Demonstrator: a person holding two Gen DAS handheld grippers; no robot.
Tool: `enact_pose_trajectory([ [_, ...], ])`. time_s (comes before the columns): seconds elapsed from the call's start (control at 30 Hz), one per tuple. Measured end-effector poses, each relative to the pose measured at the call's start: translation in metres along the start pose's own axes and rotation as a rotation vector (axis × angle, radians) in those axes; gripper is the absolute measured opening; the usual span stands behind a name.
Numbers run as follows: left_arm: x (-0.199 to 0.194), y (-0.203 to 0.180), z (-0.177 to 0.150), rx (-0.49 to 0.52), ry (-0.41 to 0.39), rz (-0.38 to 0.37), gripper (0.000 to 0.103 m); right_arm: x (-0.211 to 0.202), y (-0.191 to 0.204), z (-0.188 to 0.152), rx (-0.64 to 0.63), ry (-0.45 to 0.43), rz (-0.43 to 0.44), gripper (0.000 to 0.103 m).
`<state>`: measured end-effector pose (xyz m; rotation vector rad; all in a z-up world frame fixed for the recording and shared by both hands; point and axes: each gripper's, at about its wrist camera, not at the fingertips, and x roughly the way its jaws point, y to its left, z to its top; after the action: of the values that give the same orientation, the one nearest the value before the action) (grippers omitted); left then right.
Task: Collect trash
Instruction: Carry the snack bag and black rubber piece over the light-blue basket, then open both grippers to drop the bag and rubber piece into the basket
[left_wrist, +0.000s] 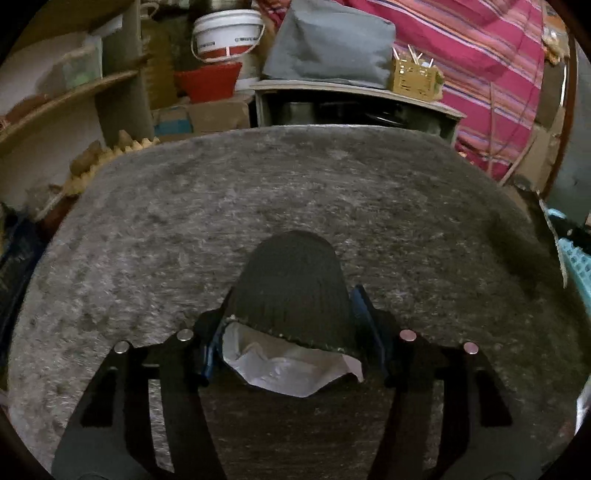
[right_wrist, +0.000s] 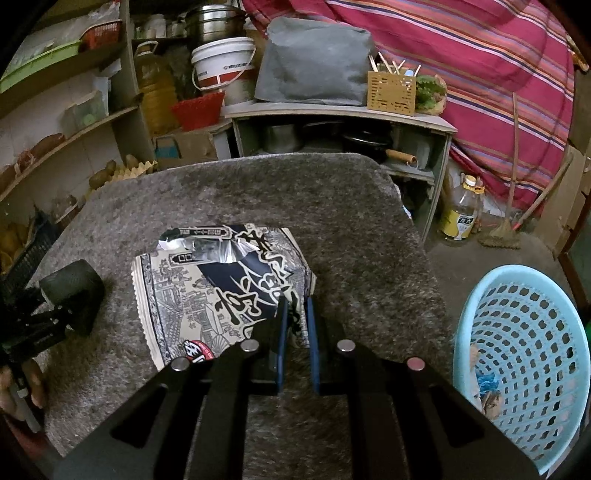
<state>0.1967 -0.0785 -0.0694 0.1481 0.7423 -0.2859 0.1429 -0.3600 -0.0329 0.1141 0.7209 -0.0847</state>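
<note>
Holding, right claw (right_wrist: 295, 317): one printed snack wrapper (right_wrist: 221, 288), black-and-white pattern with a torn silvery top edge. My blue fingers (right_wrist: 281, 332) are pinched together on its near right corner; the rest of the wrapper lies spread on the grey fuzzy cloth (right_wrist: 351, 221) that covers the table.

Left claw (left_wrist: 291, 325): jaws partway apart, standing either side of a dark ribbed cup (left_wrist: 291, 280) lying on its side on the same cloth, mouth toward me. Crumpled white paper (left_wrist: 288, 369) pokes out of the cup's mouth. The blue pads (left_wrist: 364, 310) sit right against the cup's sides; whether they press on it I cannot tell. In the right wrist view the cup (right_wrist: 74, 295) lies at the left of the wrapper, apart from it, with my left hand (right_wrist: 22, 384) behind the claw at the picture's edge.

Bin: one pale blue plastic basket (right_wrist: 524, 332) with a perforated wall, off the right edge of the table and lower than it; some scraps (right_wrist: 484, 384) lie inside.

Beyond the table:
- low shelf unit (right_wrist: 332, 114) holding dark pots, a folded grey cloth (right_wrist: 314, 62) and a tan holder with sticks (right_wrist: 391, 92) on top
- white bucket (right_wrist: 221, 62) stacked above a red tub (right_wrist: 197, 109)
- yellow oil jug (right_wrist: 155, 92) on the shelving at left
- red striped fabric (right_wrist: 480, 74) hanging at right
- bottle with yellow label (right_wrist: 461, 214) on the floor, and a broom (right_wrist: 506, 229) just beside it
</note>
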Motion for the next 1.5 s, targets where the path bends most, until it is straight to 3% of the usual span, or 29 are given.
enact_pose_trajectory([
  [0.27,-0.013,-0.022,0.021,0.018,-0.056,0.003,0.058,-0.010,-0.024,0.001,0.031,-0.021,-0.034,0.011],
  [0.43,-0.021,-0.067,0.044,0.048,-0.114,-0.029,0.058,-0.024,-0.061,0.001,0.064,-0.043,-0.099,0.011],
  [0.8,-0.027,-0.201,0.072,0.157,-0.197,-0.213,0.058,-0.070,-0.186,-0.018,0.214,-0.078,-0.318,0.011],
  [1.03,-0.028,-0.281,0.078,0.215,-0.206,-0.331,0.058,-0.084,-0.240,-0.036,0.293,-0.067,-0.398,0.011],
  [1.23,-0.033,-0.346,0.078,0.277,-0.216,-0.414,0.059,-0.093,-0.263,-0.042,0.340,-0.070,-0.447,0.011],
  [1.4,-0.029,-0.380,0.076,0.303,-0.175,-0.470,0.060,-0.099,-0.271,-0.047,0.361,-0.069,-0.457,0.011],
  [1.5,-0.028,-0.381,0.077,0.287,-0.170,-0.476,0.075,-0.097,-0.269,-0.047,0.358,-0.064,-0.455,0.011],
])
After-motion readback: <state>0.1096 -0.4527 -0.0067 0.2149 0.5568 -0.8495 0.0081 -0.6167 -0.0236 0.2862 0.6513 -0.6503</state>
